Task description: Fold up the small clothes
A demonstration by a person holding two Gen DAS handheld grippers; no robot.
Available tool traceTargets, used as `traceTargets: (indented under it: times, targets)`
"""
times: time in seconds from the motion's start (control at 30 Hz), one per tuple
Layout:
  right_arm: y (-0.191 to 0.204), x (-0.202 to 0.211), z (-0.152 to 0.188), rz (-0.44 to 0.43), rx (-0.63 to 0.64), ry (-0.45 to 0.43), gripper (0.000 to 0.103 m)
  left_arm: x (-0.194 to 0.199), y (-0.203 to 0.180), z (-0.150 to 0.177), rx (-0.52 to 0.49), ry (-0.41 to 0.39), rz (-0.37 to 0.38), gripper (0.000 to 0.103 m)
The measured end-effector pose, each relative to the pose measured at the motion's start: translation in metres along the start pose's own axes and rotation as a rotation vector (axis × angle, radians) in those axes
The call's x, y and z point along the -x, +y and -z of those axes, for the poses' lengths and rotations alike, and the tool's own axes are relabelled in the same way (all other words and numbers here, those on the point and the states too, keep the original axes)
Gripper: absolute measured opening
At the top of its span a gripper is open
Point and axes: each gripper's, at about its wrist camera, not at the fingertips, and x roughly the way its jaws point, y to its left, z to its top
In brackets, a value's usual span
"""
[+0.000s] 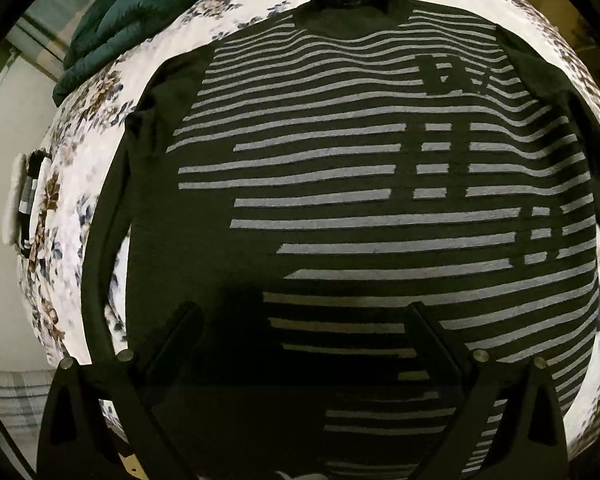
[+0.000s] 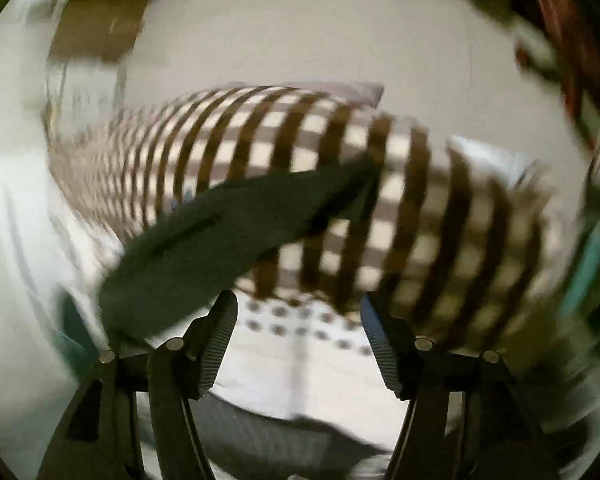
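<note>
The left gripper (image 1: 304,320) is hovering over the striped sweater (image 1: 364,184), fingers standing wide apart with nothing between them. The sweater is lying front up and spread flat on the floral bedspread (image 1: 80,184), collar at the far end and sleeves along its sides, probably smoothed out so the folds land square; its hem is sitting just below the fingertips. Over on the right, the right gripper (image 2: 298,340) is also gaping empty, pointing across a blurred checked cushion (image 2: 380,208), with a dark cloth strip (image 2: 204,256) crossing beside its left finger.
</note>
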Motion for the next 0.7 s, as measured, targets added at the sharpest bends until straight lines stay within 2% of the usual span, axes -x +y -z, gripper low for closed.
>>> traceTargets:
  times: [0.1, 0.2, 0.23, 0.27, 0.3, 0.33, 0.4, 0.5, 0.57, 0.63, 0.7]
  targets:
    - [-0.010, -0.013, -0.007, -0.137, -0.113, -0.068, 0.066, -0.003, 0.005, 0.000, 0.007, -0.003, 0.000, 0.103]
    - [-0.004, -0.030, -0.015, -0.201, -0.168, -0.112, 0.066, -0.009, 0.012, -0.002, 0.022, 0.007, 0.000, 0.103]
    - [0.003, -0.034, -0.014, -0.207, -0.170, -0.136, 0.060, -0.011, 0.015, -0.002, 0.031, 0.011, 0.001, 0.103]
    - [0.009, -0.035, -0.014, -0.186, -0.160, -0.160, 0.049, -0.011, 0.018, -0.003, 0.039, 0.012, 0.002, 0.103]
    - [0.022, -0.037, -0.013, -0.124, -0.123, -0.187, 0.019, -0.012, 0.021, -0.004, 0.046, 0.010, 0.004, 0.103]
    - [0.031, -0.038, -0.012, -0.083, -0.089, -0.195, 0.008, -0.012, 0.025, -0.006, 0.053, 0.006, 0.005, 0.103]
    - [0.055, -0.022, -0.007, -0.017, -0.012, -0.261, 0.008, -0.011, 0.031, -0.007, 0.060, -0.002, 0.009, 0.103]
    - [0.088, 0.011, -0.009, 0.002, 0.043, -0.367, 0.007, -0.010, 0.039, -0.009, 0.070, -0.018, 0.017, 0.103]
    - [0.118, 0.023, -0.014, 0.008, 0.092, -0.399, 0.007, -0.011, 0.046, -0.011, 0.075, -0.027, 0.017, 0.103]
    - [0.164, 0.028, -0.013, 0.032, 0.185, -0.421, 0.007, -0.014, 0.054, -0.013, 0.091, -0.033, 0.017, 0.103]
    - [0.214, 0.032, 0.004, 0.060, 0.302, -0.436, 0.007, -0.015, 0.063, -0.014, 0.113, -0.033, 0.020, 0.103]
